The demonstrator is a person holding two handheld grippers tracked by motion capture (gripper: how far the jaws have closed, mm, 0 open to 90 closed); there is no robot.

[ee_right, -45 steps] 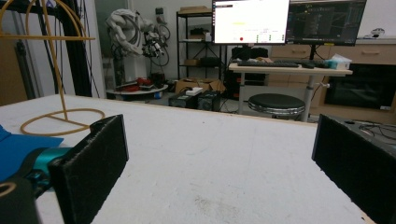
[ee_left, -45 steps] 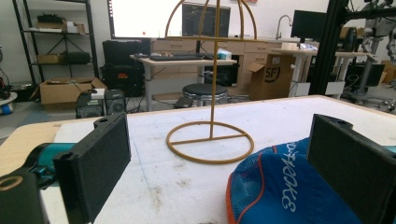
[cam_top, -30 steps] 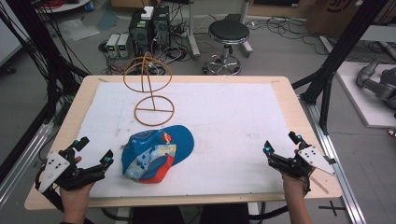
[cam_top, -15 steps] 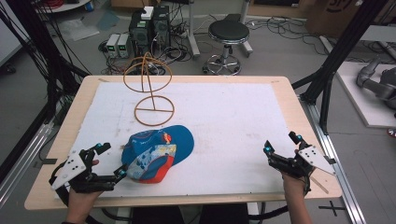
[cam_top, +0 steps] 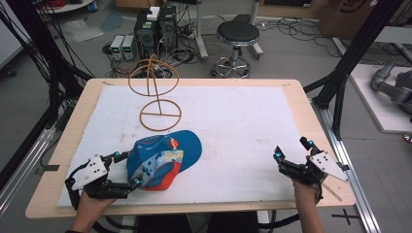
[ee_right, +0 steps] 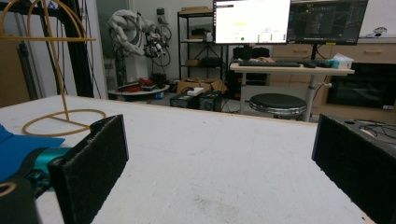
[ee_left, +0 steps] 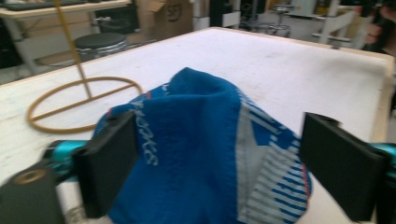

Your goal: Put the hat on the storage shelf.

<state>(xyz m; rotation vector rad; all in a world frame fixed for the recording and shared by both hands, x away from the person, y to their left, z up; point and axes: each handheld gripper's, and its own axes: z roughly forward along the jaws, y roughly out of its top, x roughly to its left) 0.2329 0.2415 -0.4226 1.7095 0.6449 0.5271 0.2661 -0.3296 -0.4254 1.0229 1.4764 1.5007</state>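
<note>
Left gripper has slid in from the table's near-left corner and now brackets the cap; jaws spread wide, one pad on each side of the crown, no pinch yet; in the left gripper view the cap sits between the black pads, left pad apparently touching fabric, right pad clear of it.

Cap itself hasn't shifted: blue baseball cap with orange trim and striped panel, lying on the white mat just in front of the wire hat stand's base ring, toward the near-left edge.

My read: this is a pre-grasp on the cap, likely headed for the stand; closing is the next step, soft fabric may bunch.

Right gripper unchanged from the earlier frames: parked well to the right of the cap near the front edge, jaws wide apart, holding nothing; its own view shows bare mat between the pads.
</note>
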